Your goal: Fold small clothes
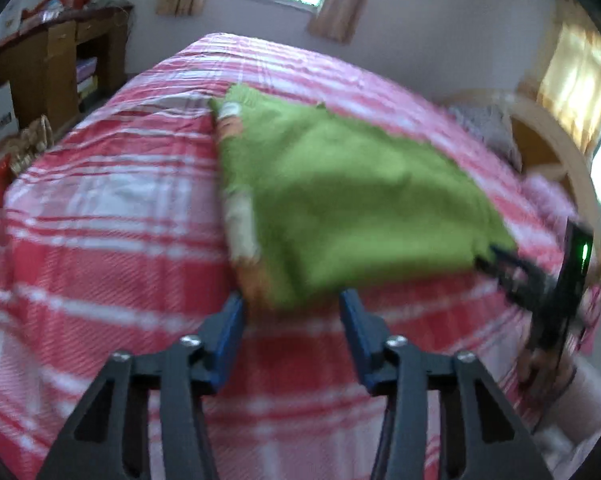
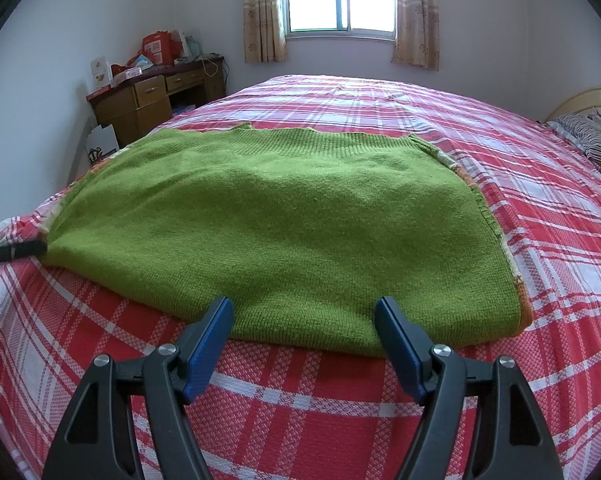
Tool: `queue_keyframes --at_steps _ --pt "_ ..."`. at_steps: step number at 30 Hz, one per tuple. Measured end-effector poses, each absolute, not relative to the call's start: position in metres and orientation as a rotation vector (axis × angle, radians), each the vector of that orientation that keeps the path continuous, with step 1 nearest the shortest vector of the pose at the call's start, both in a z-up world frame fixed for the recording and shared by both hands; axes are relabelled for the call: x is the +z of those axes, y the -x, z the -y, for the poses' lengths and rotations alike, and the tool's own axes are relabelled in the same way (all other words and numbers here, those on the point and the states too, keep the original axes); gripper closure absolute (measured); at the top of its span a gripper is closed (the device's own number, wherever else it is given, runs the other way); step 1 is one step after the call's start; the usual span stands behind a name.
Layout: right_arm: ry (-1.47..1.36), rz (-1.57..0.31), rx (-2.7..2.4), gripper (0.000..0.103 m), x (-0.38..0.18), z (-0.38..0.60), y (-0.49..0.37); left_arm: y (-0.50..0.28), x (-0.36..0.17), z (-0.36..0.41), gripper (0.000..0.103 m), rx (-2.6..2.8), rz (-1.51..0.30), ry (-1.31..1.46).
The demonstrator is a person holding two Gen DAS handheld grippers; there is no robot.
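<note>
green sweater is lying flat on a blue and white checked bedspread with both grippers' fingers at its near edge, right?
Not quite: the bedspread is red and white checked, not blue; only the gripper pads are blue. The right wrist view shows it clearly. The rest holds: the green sweater lies flat on it, with the right gripper and the left gripper at its near edge.

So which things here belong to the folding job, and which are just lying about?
Job:
- green sweater
- left gripper, at its near corner
- right gripper, open at its near edge
- bed, the work surface

Lying about:
- desk with boxes
- pillow
- curtains
</note>
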State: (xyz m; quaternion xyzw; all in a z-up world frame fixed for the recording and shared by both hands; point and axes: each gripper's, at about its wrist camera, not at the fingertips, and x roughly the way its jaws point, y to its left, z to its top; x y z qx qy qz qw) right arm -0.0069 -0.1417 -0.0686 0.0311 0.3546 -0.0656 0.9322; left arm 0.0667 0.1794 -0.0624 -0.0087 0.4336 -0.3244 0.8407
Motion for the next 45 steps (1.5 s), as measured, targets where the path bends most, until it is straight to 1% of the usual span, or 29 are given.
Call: queue_keyframes --at_steps 1,5,8,10,12,14,15,16,17,21,23,24,25,27,31,33,36,38,39,40,42,44,45 --pt "-0.063 -0.725 -0.135 0.029 -0.069 0.142 0.007 -0.066 -0.061 -0.187 0.06 -0.68 -0.927 0.012" --pt "-0.062 -0.726 -0.135 0.029 -0.069 0.142 0.007 -0.066 -0.047 -0.222 0.059 -0.578 -0.877 0.079" --pt "-0.064 -0.726 -0.134 0.028 -0.069 0.142 0.007 -0.065 -0.044 -0.23 0.053 -0.579 -0.871 0.204" --pt "-0.063 -0.726 -0.134 0.028 -0.069 0.142 0.007 -0.06 -0.047 -0.221 0.043 -0.582 -0.871 0.248" --pt "-0.063 -0.726 -0.134 0.028 -0.069 0.142 0.007 -0.054 -0.053 -0.204 0.037 -0.628 -0.89 0.311" --pt "-0.062 -0.726 -0.135 0.028 -0.069 0.142 0.007 -0.049 -0.06 -0.185 0.034 -0.669 -0.91 0.374" --pt "-0.063 -0.726 -0.134 0.028 -0.069 0.142 0.007 -0.048 -0.065 -0.174 0.029 -0.682 -0.923 0.412" --pt "-0.063 -0.726 -0.134 0.028 -0.069 0.142 0.007 -0.049 -0.069 -0.166 0.023 -0.687 -0.936 0.435" --pt "-0.063 -0.726 -0.134 0.028 -0.069 0.142 0.007 -0.053 -0.074 -0.157 0.021 -0.683 -0.95 0.462" --pt "-0.064 -0.727 -0.135 0.028 -0.069 0.142 0.008 -0.075 -0.075 -0.144 0.02 -0.591 -0.861 0.554" --pt "-0.07 -0.736 -0.131 0.028 -0.067 0.142 0.006 -0.087 -0.075 -0.145 0.02 -0.558 -0.836 0.662" --pt "-0.079 -0.735 -0.124 0.034 -0.063 0.143 0.006 -0.091 -0.075 -0.144 0.019 -0.551 -0.826 0.689" --pt "-0.103 -0.72 -0.102 0.057 -0.056 0.144 0.005 -0.094 -0.074 -0.143 0.019 -0.543 -0.815 0.702" --pt "-0.127 -0.707 -0.069 0.083 -0.045 0.143 -0.003 -0.097 -0.072 -0.139 0.019 -0.507 -0.797 0.688" --pt "-0.147 -0.636 -0.017 0.083 -0.019 0.13 -0.035 -0.09 -0.073 -0.129 0.019 -0.424 -0.753 0.63" --pt "-0.16 -0.63 0.007 0.083 -0.015 0.124 -0.053 -0.087 -0.075 -0.128 0.02 -0.374 -0.728 0.597" --pt "-0.2 -0.66 0.018 0.083 -0.028 0.114 -0.084 -0.096 -0.077 -0.142 0.02 -0.339 -0.714 0.632" --pt "-0.237 -0.77 0.056 0.083 -0.058 0.109 -0.107 -0.106 -0.079 -0.147 0.02 -0.308 -0.727 0.643" --pt "-0.242 -0.785 0.051 0.083 -0.068 0.108 -0.11 -0.108 -0.078 -0.147 0.019 -0.303 -0.734 0.631" --pt "-0.228 -0.759 0.042 0.083 -0.063 0.107 -0.107 -0.11 -0.077 -0.144 0.019 -0.305 -0.732 0.62" --pt "-0.198 -0.765 0.034 0.083 -0.063 0.103 -0.106 -0.114 -0.076 -0.137 0.02 -0.315 -0.726 0.593" --pt "-0.213 -0.761 0.042 0.083 -0.064 0.106 -0.104 -0.113 -0.076 -0.134 0.026 -0.301 -0.72 0.574" --pt "-0.23 -0.763 0.05 0.083 -0.065 0.11 -0.104 -0.114 -0.075 -0.133 0.036 -0.301 -0.717 0.569"
